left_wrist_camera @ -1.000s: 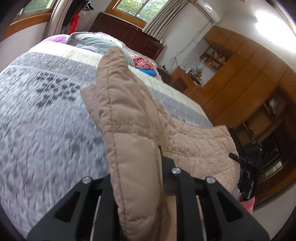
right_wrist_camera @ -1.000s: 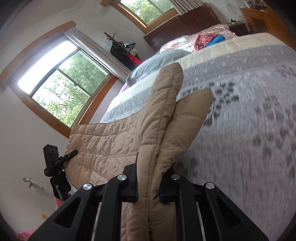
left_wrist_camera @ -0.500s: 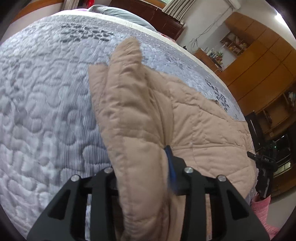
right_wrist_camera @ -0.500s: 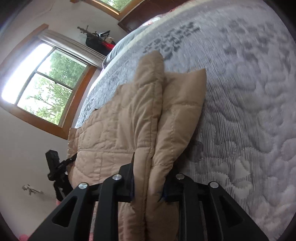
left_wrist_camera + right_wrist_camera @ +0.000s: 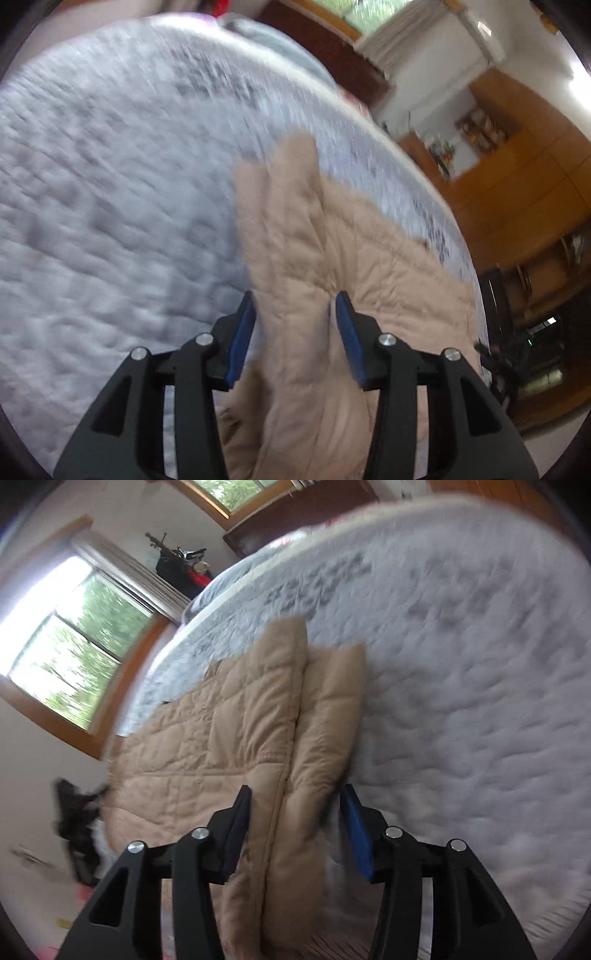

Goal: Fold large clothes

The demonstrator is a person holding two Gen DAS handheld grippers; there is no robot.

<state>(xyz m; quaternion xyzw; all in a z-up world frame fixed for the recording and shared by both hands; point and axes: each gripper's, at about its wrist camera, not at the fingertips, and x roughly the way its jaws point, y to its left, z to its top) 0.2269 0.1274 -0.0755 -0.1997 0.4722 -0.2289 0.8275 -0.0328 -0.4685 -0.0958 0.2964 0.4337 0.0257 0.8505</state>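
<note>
The coat (image 5: 314, 266) is matt tan cloth, quilted and puffy. The bedspread (image 5: 110, 221) filling the left of the frame is grey stitched cloth, bumpy. Gripper fingers (image 5: 240, 812) look like matt black plastic with blue pads and shiny metal screws. Cabinets (image 5: 517, 177) at right are glossy orange wood

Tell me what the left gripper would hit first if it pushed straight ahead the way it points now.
Most likely the tan quilted jacket: its folded edge lies between the open jaws of the left gripper, which have just been opening, and runs on ahead. Beyond it lies the grey bedspread. Depth is hard to judge.
</note>
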